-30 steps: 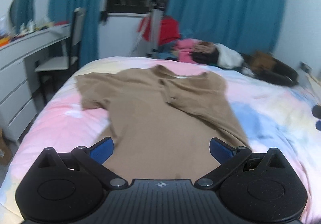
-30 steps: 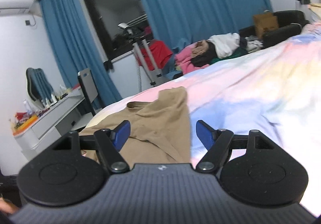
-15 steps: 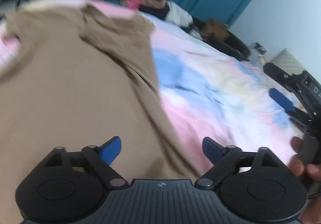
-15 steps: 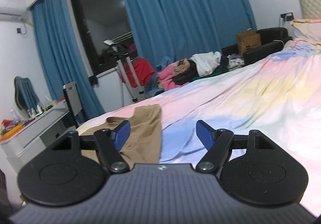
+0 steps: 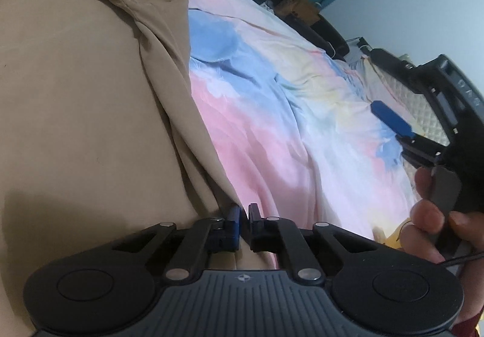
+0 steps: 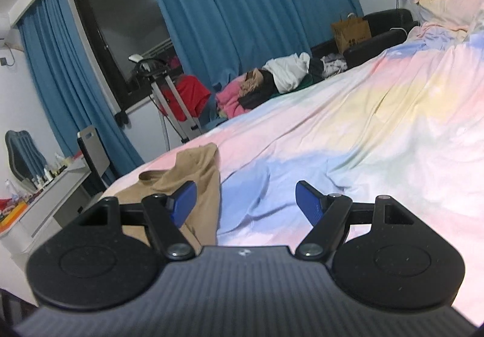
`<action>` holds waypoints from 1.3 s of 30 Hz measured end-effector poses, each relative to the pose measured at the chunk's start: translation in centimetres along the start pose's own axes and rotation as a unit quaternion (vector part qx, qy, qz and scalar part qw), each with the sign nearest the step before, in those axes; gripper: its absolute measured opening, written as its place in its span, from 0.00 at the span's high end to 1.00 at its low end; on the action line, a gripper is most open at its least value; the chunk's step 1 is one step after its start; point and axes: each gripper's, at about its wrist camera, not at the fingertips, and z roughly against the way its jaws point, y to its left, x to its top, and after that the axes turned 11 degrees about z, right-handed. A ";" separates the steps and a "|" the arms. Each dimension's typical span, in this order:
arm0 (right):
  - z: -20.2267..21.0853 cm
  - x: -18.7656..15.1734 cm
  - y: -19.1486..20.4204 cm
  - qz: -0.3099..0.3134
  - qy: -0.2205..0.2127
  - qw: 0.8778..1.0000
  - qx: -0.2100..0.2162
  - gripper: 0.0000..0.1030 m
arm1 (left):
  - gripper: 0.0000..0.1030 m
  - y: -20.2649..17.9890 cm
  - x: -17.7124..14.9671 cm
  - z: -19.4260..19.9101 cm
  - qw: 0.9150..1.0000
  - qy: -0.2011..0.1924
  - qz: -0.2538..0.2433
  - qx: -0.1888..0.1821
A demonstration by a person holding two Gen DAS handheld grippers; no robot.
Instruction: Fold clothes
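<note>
A tan T-shirt (image 5: pixel 90 95) lies spread on the pastel bed cover (image 5: pixel 272 125), its right sleeve folded in over the body. My left gripper (image 5: pixel 243 216) sits low at the shirt's right side edge near the hem, and its fingers are shut on that edge. In the right wrist view the same tan shirt (image 6: pixel 199 173) shows as a bunched strip behind the left finger. My right gripper (image 6: pixel 245 201) is open and hovers above the bed cover (image 6: pixel 363 140) with nothing between its fingers. One of its blue pads (image 5: pixel 391 119) appears at the right of the left wrist view, a hand holding that gripper.
A heap of clothes (image 6: pixel 272 83) lies at the bed's far side by a black sofa with a paper bag (image 6: pixel 351 31). A tripod stand (image 6: pixel 169 95), a chair (image 6: pixel 93 149) and a white desk (image 6: pixel 45 195) stand to the left. Pillows (image 6: pixel 447 10) lie at the right.
My left gripper has dropped to the shirt's right edge and gone from open to shut on it. The right gripper drifted right, away from the shirt, and stays open.
</note>
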 end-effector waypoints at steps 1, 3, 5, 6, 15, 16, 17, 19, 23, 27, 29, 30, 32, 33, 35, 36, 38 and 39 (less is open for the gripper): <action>-0.1 -0.1 0.1 0.001 0.003 1.000 0.001 0.28 | 0.98 0.2 0.1 0.4 1.000 0.000 0.004 -0.003; -0.3 -0.2 0.3 0.003 0.010 1.000 0.003 0.28 | 0.99 0.7 0.6 1.7 1.000 0.000 0.022 -0.011; -0.4 -0.3 0.4 0.003 0.015 1.000 0.003 0.28 | 0.99 1.8 1.3 3.0 0.998 0.004 0.054 -0.019; -0.5 -0.4 0.4 0.002 0.017 1.000 0.003 0.28 | 0.99 2.4 1.7 3.7 0.997 0.006 0.069 -0.022; -1.4 -0.9 1.0 0.007 0.045 0.999 0.010 0.28 | 0.99 7.1 3.5 6.1 0.990 0.021 0.126 0.066; -1.5 -1.0 1.1 0.009 0.048 0.999 0.011 0.28 | 0.99 7.4 3.5 5.9 0.989 0.023 0.123 0.081; -1.6 -1.0 1.3 0.011 0.051 0.999 0.012 0.28 | 0.99 7.5 3.5 5.6 0.988 0.024 0.117 0.097; -1.8 -1.2 1.6 0.015 0.056 0.998 0.014 0.28 | 0.99 7.5 3.5 5.3 0.988 0.029 0.108 0.107; -1.6 -1.4 2.2 0.024 0.061 0.998 0.018 0.28 | 0.88 7.0 4.2 5.9 0.990 0.019 0.091 0.107; -1.6 -1.5 2.7 0.027 0.063 0.997 0.029 0.28 | 0.55 7.0 6.7 6.1 0.989 -0.002 0.118 0.092; -1.9 -1.6 2.8 0.029 0.067 0.997 0.032 0.28 | 0.48 7.0 8.0 6.2 0.988 -0.012 0.132 0.084; -2.0 -1.7 2.8 0.030 0.069 0.997 0.034 0.28 | 0.41 7.0 8.6 6.3 0.987 -0.017 0.139 0.080; -2.5 -1.8 3.0 0.032 0.074 0.996 0.036 0.28 | 0.35 7.0 10.5 5.8 0.986 -0.036 0.146 0.072; -2.8 -2.0 3.1 0.033 0.078 0.996 0.036 0.28 | 0.32 7.0 11.8 5.3 0.985 -0.048 0.148 0.073; -3.5 -2.4 3.2 0.033 0.087 0.995 0.038 0.28 | 0.28 7.3 13.9 3.9 0.983 -0.068 0.152 0.081; -3.8 -2.7 3.3 0.034 0.093 0.994 0.037 0.28 | 0.27 7.5 14.8 3.1 0.981 -0.077 0.153 0.086; -4.3 -3.3 3.8 0.048 0.094 0.994 0.037 0.28 | 0.27 7.9 16.8 1.5 0.978 -0.096 0.157 0.095; -4.6 -3.6 4.1 0.057 0.094 0.993 0.032 0.28 | 0.27 8.1 17.8 0.8 0.977 -0.105 0.159 0.099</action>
